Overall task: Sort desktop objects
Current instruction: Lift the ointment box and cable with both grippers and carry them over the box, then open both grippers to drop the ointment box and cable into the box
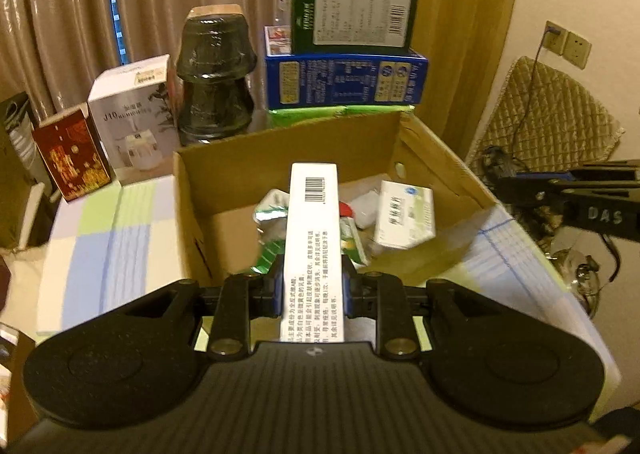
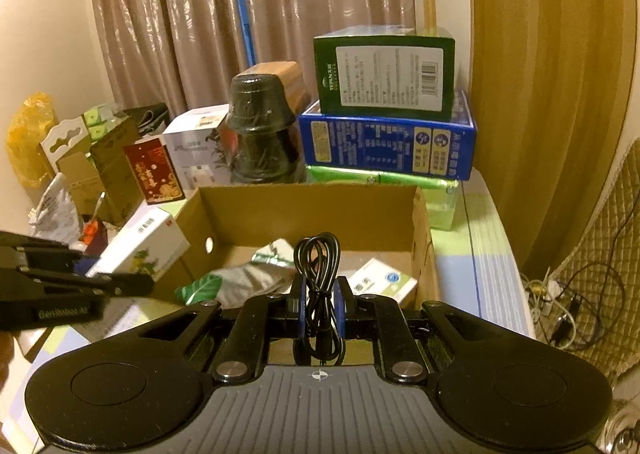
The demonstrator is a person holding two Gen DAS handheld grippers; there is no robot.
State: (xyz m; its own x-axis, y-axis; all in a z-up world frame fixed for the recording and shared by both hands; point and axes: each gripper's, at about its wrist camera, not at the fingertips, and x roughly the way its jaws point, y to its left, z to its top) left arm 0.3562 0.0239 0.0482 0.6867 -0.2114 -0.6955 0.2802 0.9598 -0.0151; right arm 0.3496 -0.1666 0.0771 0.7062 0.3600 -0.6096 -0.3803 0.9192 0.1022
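Note:
My left gripper (image 1: 313, 278) is shut on a long white medicine box (image 1: 314, 222) with a barcode, held over the open cardboard box (image 1: 192, 190). My right gripper (image 2: 320, 294) is shut on a coiled black cable (image 2: 318, 266), held above the near edge of the same cardboard box (image 2: 304, 206). Inside the box lie a white-green medicine box (image 1: 406, 220) and green-white packets (image 1: 272, 210); they also show in the right wrist view (image 2: 380, 282). The other gripper shows at the right edge of the left wrist view (image 1: 580, 194) and at the left edge of the right wrist view (image 2: 60, 286).
Behind the cardboard box stand a dark wrapped pot stack (image 1: 216, 78), a blue box (image 1: 346, 82) with a green box (image 1: 352, 14) on top, a white humidifier box (image 1: 134, 114) and a red box (image 1: 72, 154). A white box (image 2: 140, 246) lies left of the cardboard box. Cables lie on the floor at right (image 2: 568, 306).

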